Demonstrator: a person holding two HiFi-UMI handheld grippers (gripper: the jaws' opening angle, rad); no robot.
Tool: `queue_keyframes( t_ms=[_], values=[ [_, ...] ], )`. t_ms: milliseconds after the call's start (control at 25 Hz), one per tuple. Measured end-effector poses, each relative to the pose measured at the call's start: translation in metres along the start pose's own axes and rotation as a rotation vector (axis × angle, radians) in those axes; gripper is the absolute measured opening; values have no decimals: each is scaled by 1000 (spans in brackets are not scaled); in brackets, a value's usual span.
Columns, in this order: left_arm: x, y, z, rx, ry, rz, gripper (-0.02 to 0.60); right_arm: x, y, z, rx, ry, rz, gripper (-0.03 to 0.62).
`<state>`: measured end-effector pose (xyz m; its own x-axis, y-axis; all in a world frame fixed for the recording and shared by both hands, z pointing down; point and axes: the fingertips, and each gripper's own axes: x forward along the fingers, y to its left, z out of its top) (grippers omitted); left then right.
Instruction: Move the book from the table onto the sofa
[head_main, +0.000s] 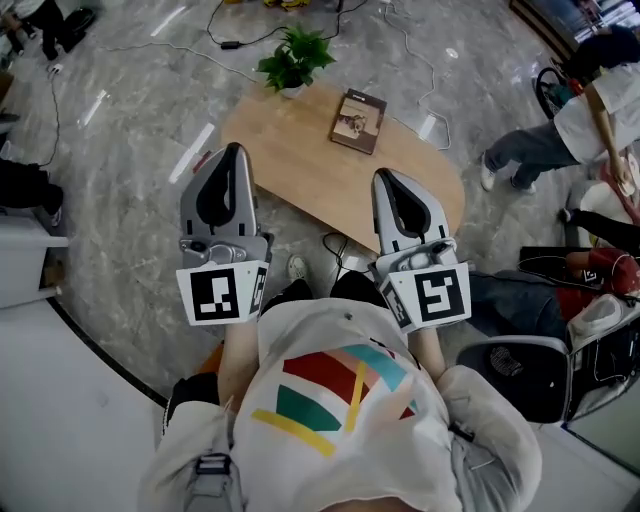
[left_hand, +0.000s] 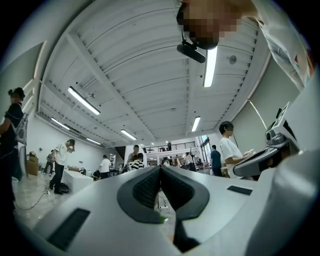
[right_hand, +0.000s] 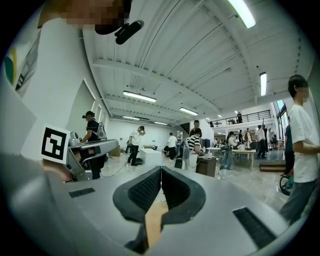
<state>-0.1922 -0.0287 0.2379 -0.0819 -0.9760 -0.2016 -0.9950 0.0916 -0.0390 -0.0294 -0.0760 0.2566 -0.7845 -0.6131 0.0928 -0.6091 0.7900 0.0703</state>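
**Book lies ahead of two closed, empty grippers**

The left gripper (head_main: 234, 150) and right gripper (head_main: 386, 176) have their jaws pressed together, holding nothing. The book (head_main: 358, 121) lies flat on the table (head_main: 300, 165), just beyond the right gripper's tips. It is probably light, stiff and smooth-covered, best pinched at the spine.

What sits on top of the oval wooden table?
On the table sit a book and, at its far edge, a potted plant. The left gripper and right gripper cover parts of its near edge.
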Motion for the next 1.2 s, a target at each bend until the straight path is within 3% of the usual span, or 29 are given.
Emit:
queue_keyframes(
  t_ms=[240, 560, 880, 1200],
  values=[
    [49, 22, -29, -51, 50, -44, 8, 36, -10, -12, 58, 51, -40, 14],
    [136, 14, -55, -60, 72, -90, 8, 117, -68, -23, 89, 33, -29, 14],
    [265, -9, -77, -23, 53, -119, 8, 204, -178, -16, 144, -40, -82, 14],
    [379, -39, -150, 31, 137, -195, 8, 267, -292, -52, 213, -70, -142, 14]
  ],
)
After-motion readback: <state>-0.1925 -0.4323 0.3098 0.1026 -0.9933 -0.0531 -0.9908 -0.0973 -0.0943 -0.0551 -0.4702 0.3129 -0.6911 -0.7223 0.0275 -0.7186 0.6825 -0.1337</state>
